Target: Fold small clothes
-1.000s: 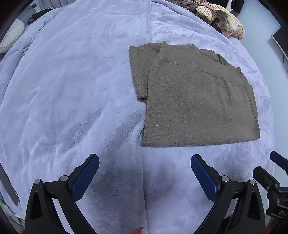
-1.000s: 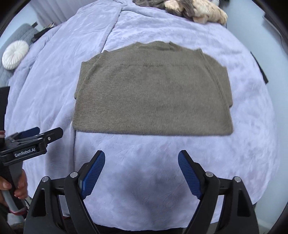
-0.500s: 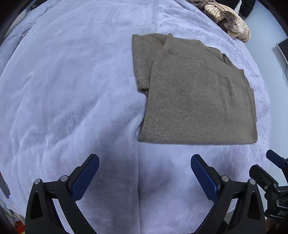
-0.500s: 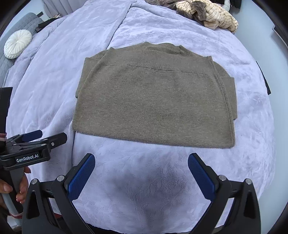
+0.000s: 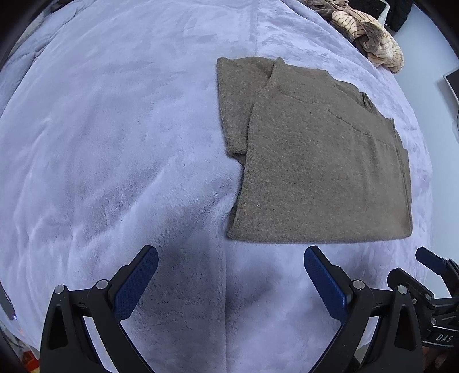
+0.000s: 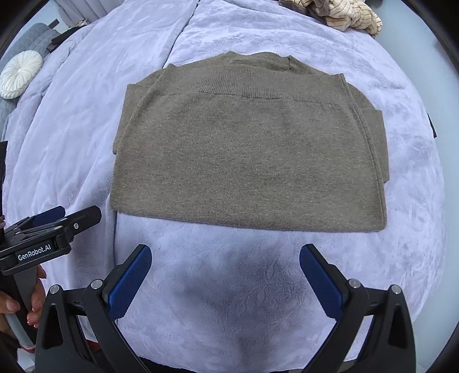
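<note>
Lavender plush blanket over a bed, an olive-brown knit sweater lying flat on it, partly folded.

Left gripper and right gripper hover short of its near edge, jaws spread wide, empty. Likely next: pinch that edge's corners and fold away.

We see only part of the heap of tan striped knitted fabric, since the right wrist view cuts it off at the top edge. The flat olive-brown knitted sweater has its sleeves folded beneath the body, so we cannot make out their ends. The dark flat screen-like object runs off the right edge of the left wrist view, and we cannot tell what it is.
</note>
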### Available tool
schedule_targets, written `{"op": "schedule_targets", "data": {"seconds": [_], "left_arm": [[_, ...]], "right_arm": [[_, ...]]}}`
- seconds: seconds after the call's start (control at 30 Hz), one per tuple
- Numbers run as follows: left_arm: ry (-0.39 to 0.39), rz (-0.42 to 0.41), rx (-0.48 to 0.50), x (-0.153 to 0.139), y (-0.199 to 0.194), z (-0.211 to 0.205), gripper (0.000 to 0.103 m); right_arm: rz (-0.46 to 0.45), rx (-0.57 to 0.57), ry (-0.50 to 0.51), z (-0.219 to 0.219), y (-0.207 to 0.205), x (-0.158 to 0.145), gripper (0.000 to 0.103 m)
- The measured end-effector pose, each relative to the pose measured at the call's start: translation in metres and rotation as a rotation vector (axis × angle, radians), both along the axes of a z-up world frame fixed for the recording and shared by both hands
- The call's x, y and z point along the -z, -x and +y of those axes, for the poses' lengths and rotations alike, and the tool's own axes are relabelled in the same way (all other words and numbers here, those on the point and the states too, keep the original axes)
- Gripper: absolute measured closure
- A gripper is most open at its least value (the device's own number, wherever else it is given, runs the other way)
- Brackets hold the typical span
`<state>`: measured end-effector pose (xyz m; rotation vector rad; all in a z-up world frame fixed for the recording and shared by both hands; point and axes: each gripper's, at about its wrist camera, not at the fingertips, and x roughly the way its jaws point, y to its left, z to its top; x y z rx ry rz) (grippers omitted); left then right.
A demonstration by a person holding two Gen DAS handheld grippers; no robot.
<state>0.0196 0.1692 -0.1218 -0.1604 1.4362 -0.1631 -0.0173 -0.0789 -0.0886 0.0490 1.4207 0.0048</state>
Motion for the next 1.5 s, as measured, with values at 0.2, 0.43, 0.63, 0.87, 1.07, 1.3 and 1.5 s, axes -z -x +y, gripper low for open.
{"op": "schedule_targets", "data": {"seconds": [0.2, 0.43, 0.63, 0.87, 1.07, 1.3, 1.5], "left_arm": [[-0.005, -0.001, -0.005, 0.005, -0.008, 0.006, 0.002], [-0.004, -0.01, -0.011, 0.008, -0.019, 0.008, 0.002], [-0.005, -0.013, -0.006, 0.012, -0.026, 0.005, 0.002], [0.016, -0.023, -0.009, 0.019, -0.042, 0.003, 0.002], [0.145, -0.025, -0.059, 0.03, -0.065, 0.013, 0.002], [0.278, 0.0, -0.064, 0.045, -0.085, 0.015, 0.002], [0.339, 0.016, -0.069, 0.055, -0.097, 0.01, 0.002]], "right_arm": [[0.014, 0.001, -0.003, 0.002, -0.006, 0.009, 0.0], [0.036, 0.007, -0.022, 0.003, -0.015, 0.021, 0.0], [0.059, 0.022, -0.039, 0.001, -0.021, 0.035, 0.0], [0.061, 0.119, -0.242, -0.02, -0.025, 0.05, 0.0], [0.062, 0.375, -0.724, -0.065, -0.005, 0.088, 0.001], [0.067, 0.547, -1.019, -0.071, 0.016, 0.14, 0.031], [0.055, 0.597, -1.1, -0.051, -0.006, 0.165, 0.031]]}}
